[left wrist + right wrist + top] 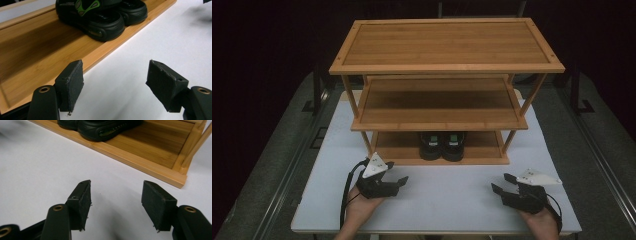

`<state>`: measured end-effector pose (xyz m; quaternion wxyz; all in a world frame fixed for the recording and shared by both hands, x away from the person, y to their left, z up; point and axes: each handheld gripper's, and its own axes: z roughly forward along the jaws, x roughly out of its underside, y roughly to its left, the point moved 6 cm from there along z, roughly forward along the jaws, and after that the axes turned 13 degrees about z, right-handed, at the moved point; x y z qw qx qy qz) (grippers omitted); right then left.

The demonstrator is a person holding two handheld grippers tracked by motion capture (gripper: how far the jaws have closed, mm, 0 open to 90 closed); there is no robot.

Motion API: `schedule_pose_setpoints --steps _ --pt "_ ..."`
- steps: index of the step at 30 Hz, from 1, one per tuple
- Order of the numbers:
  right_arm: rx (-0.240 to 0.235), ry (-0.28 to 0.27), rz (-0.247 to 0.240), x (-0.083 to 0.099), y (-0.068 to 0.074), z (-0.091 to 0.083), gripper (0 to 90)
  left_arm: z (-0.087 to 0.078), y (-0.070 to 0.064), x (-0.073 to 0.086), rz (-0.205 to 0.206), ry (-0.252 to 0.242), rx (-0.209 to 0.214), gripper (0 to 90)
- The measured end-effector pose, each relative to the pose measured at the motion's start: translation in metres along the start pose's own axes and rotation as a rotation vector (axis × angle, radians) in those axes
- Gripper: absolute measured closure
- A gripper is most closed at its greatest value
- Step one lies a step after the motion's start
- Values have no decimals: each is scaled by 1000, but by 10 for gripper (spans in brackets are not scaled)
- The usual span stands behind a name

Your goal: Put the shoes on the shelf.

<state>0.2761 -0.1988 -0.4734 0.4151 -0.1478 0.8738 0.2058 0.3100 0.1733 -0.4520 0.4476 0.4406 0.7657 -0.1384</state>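
left gripper (pixel 398 176) jaws spread, empty | right gripper (pixel 502 182) likewise | pair of black rubber sandals (pixel 442 145) on lowest tier of three-tier bamboo rack (pixel 447 68) | risk: middle shelf overhang may block the reach, soft sandal edge may slip from pads

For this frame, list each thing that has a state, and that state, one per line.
Left gripper: open, empty, low over the table.
Right gripper: open, empty, low over the table.
Pair of black sandals with green marks: side by side on the rack's bottom shelf, untouched.
Three-tier bamboo shoe rack: upright, top and middle shelves bare.
White table: bears the rack.
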Motion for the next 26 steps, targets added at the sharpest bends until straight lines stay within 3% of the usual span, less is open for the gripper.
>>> schedule_pose_setpoints --steps 13,26 --pt "7 2 6 4 -7 -3 380 -16 12 24 -38 22 -30 275" --pt "0 -37 37 10 -13 -10 349 -18 10 35 -75 32 -29 231"
